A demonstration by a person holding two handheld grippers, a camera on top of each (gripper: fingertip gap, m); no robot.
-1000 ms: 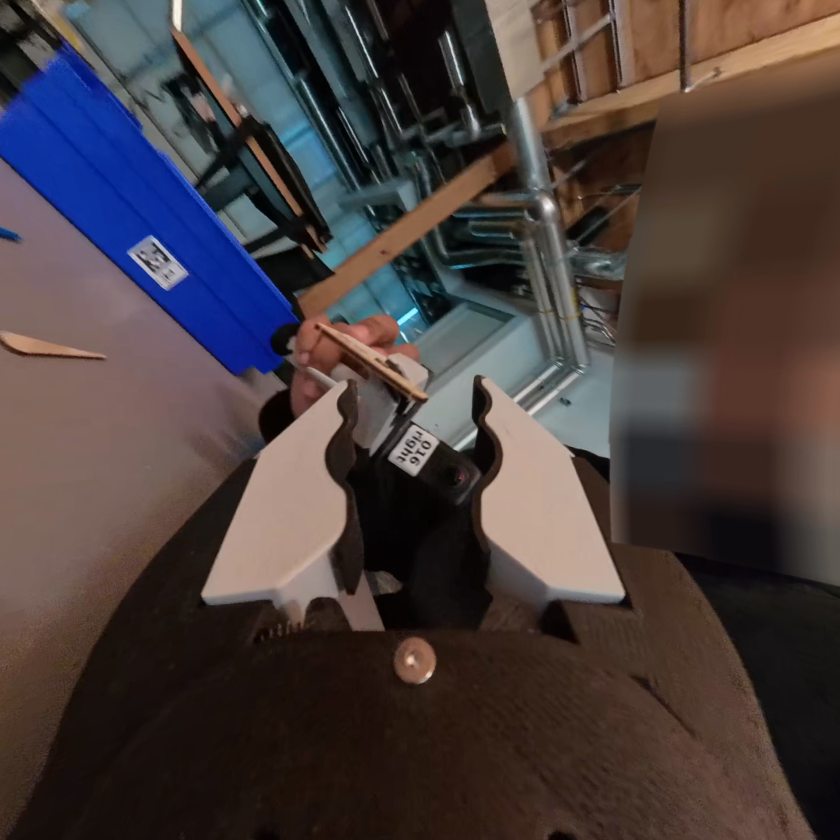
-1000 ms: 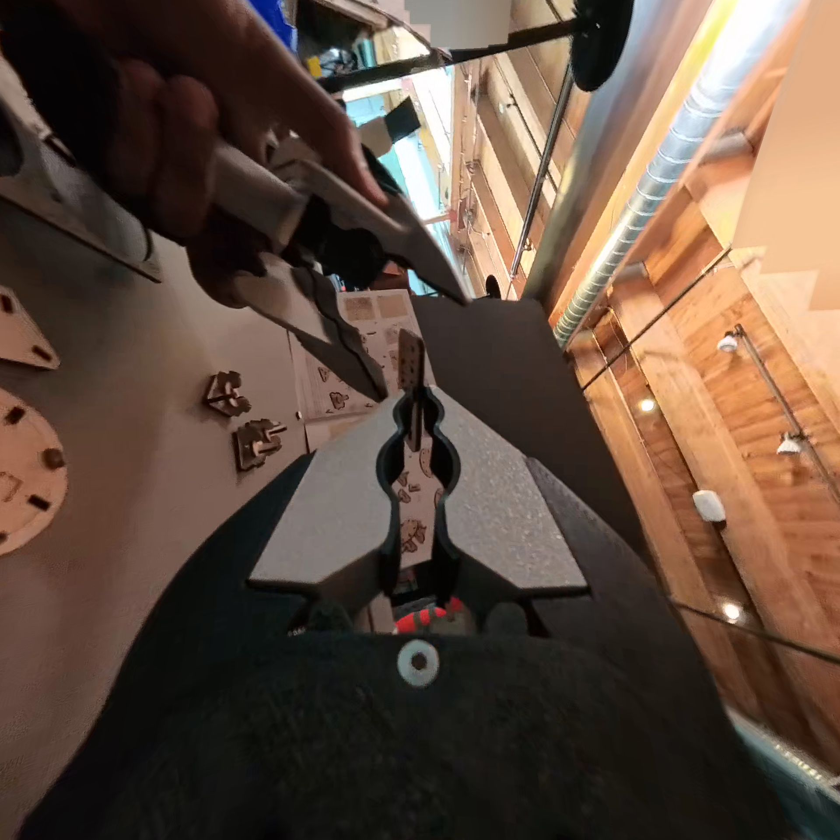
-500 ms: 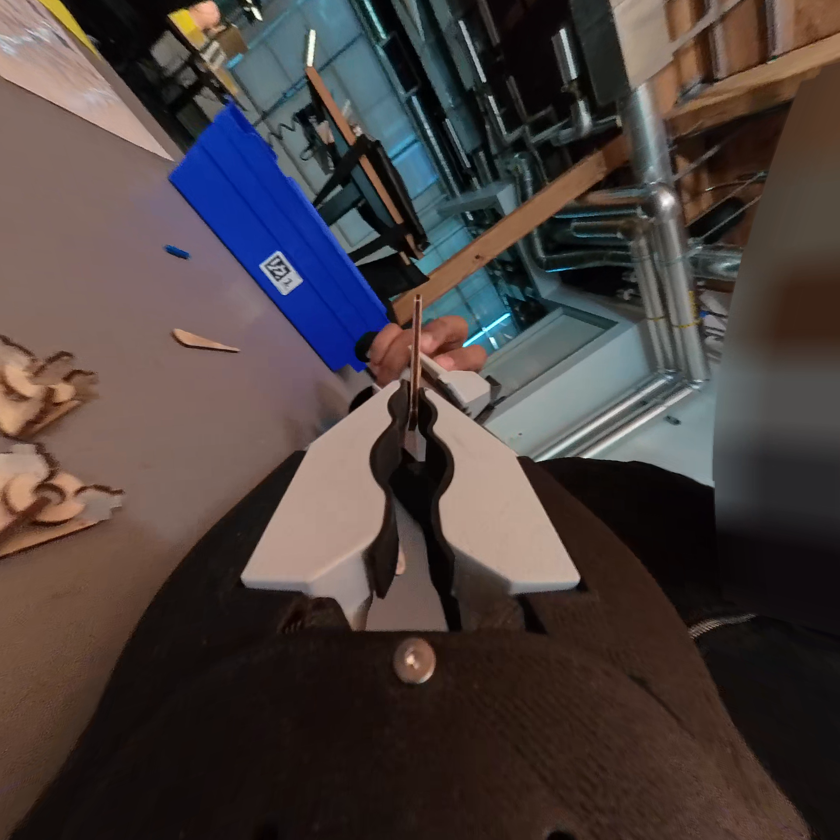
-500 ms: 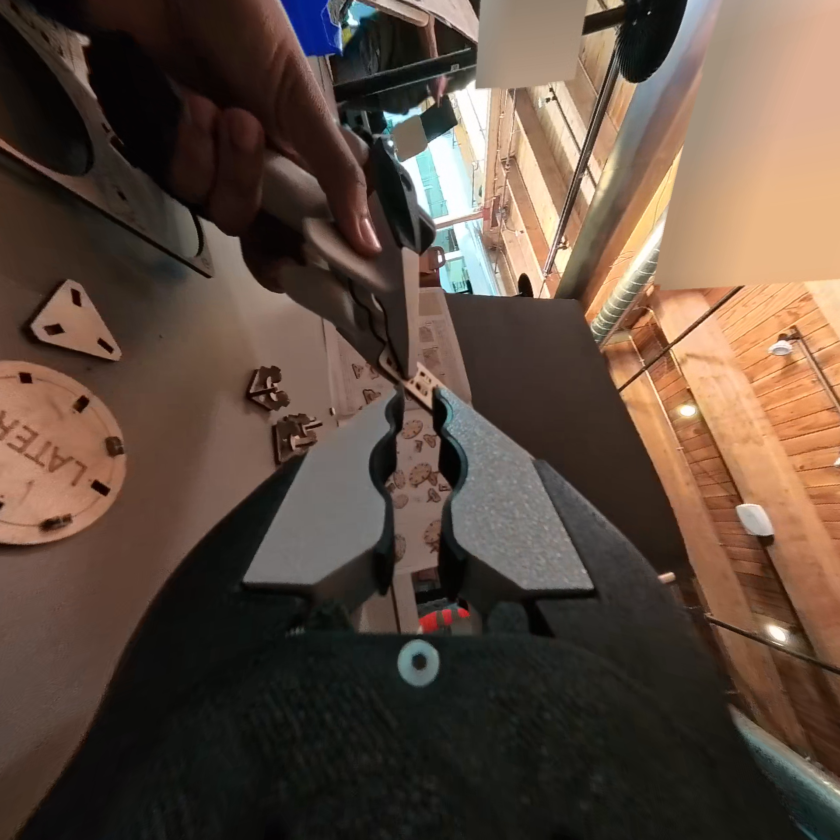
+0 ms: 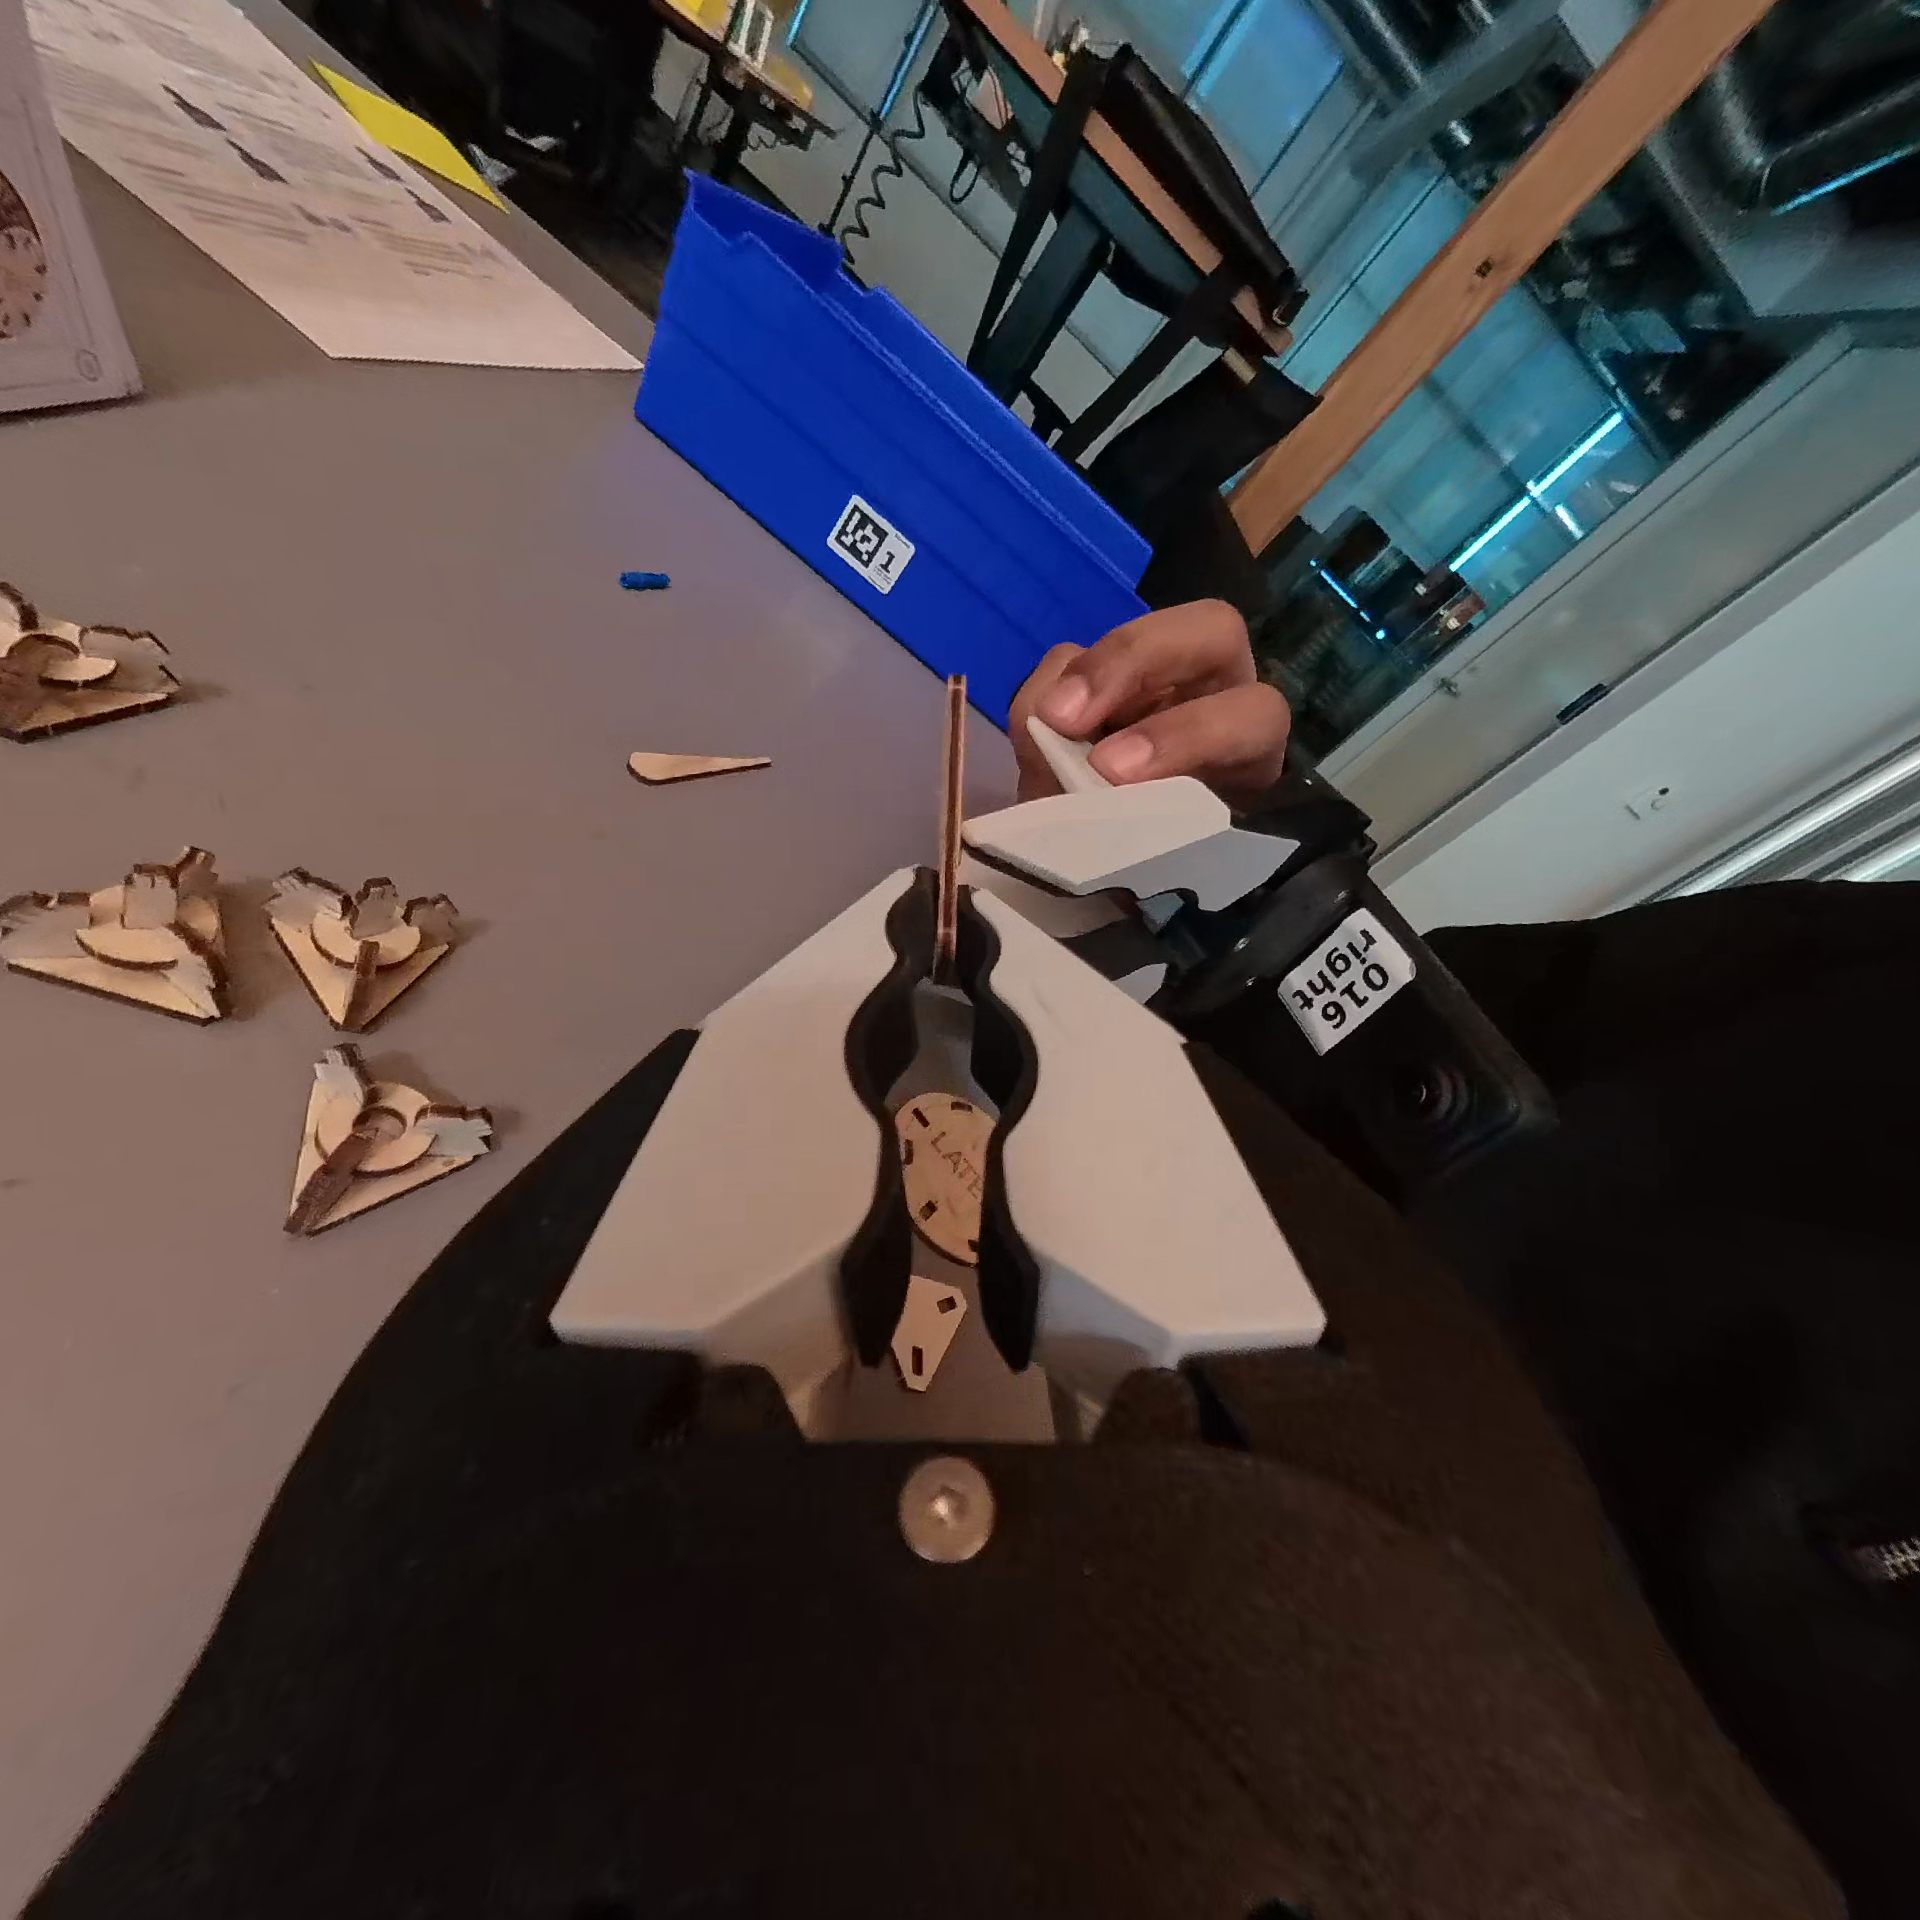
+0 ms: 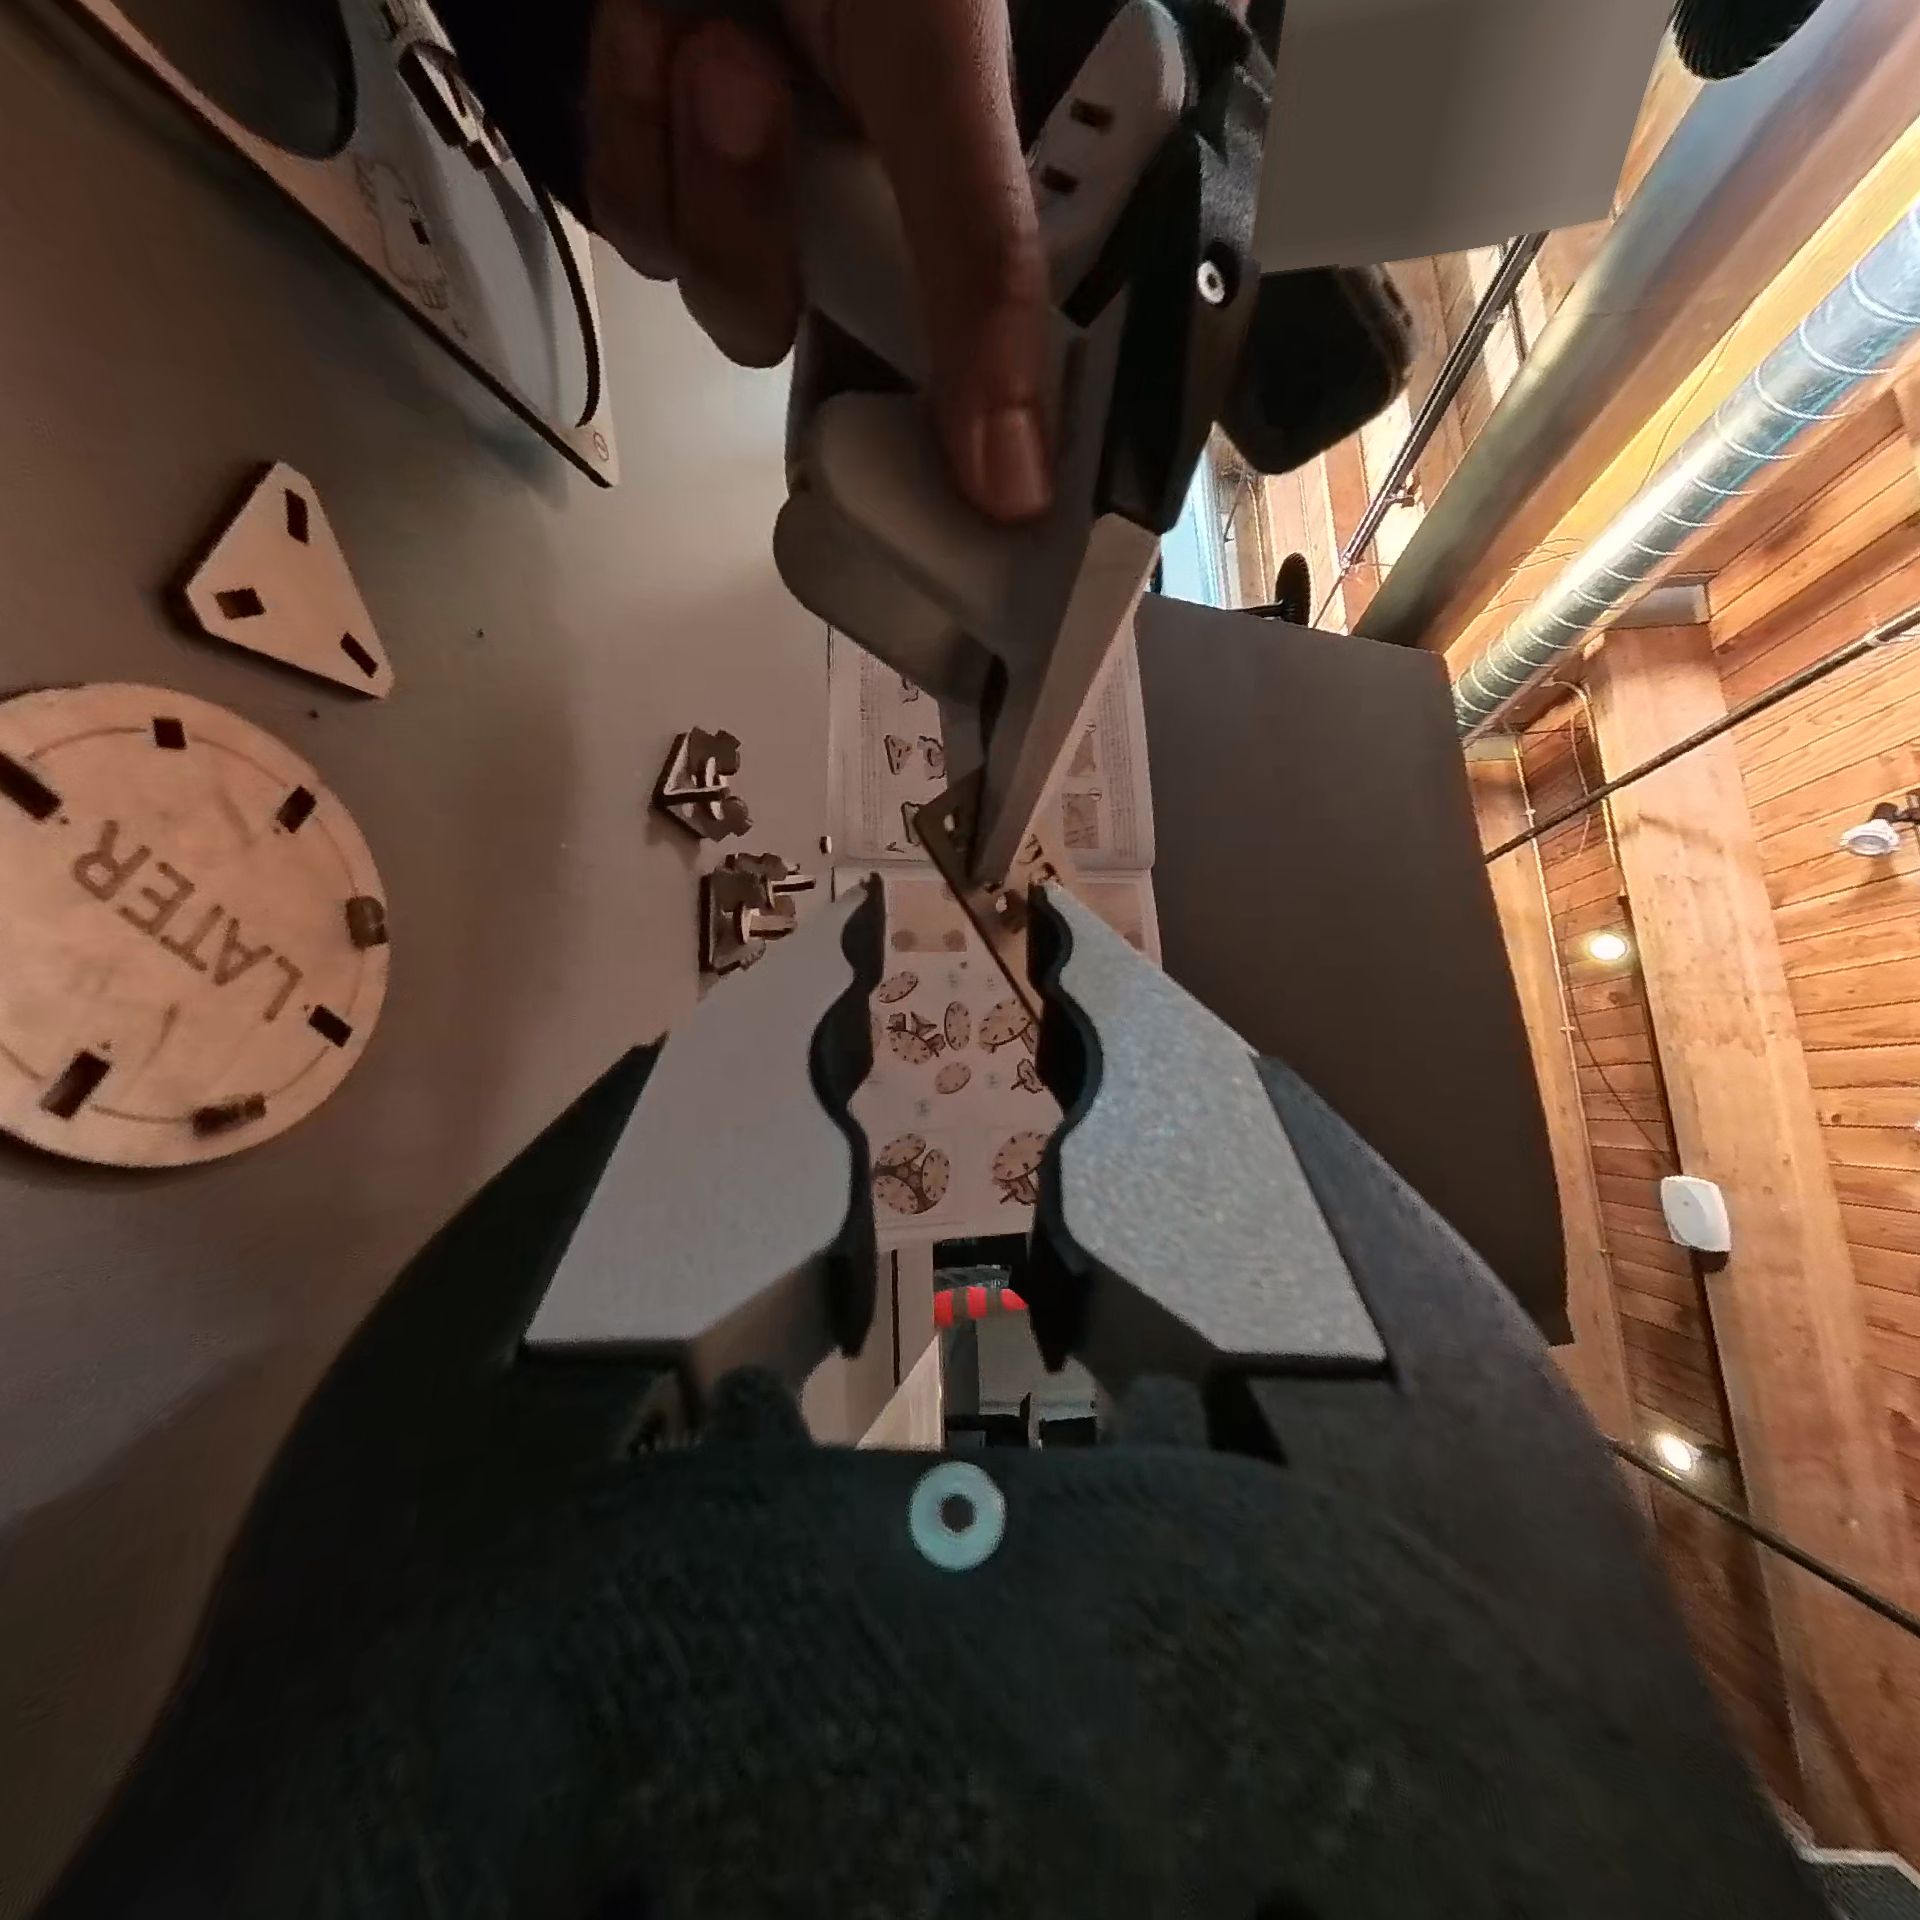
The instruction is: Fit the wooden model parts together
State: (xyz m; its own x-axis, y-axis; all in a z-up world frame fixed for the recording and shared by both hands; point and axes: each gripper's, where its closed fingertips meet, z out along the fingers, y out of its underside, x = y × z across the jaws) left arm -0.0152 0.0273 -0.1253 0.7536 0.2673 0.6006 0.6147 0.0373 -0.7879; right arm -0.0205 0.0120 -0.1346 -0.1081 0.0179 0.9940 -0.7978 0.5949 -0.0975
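Plywood strip point(image 5: 951, 800), thin, laser-cut, scorched edges, stands edge-on, pinched in left gripper point(image 5: 943, 914) jaws with wavy black pads; matte grey worktop point(image 5: 436, 582) carries triangular plywood assemblies point(image 5: 358, 961), blue plastic bin point(image 5: 873, 488), printed sheets point(image 5: 281, 177).

Right wrist view: right gripper point(image 6: 956, 914) jaws spread, grainy grey fingers; same strip point(image 6: 961, 831), perforated, tilted between them, gripped by left gripper. Round slotted plywood disc point(image 6: 177, 925), triangular plate point(image 6: 286, 587) on worktop.

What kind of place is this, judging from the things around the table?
Probably a makerspace or workshop: laser-cut wooden parts lie on a grey worktable beside printed instruction sheets, a blue storage bin stands behind, and bare metal ducts run overhead.
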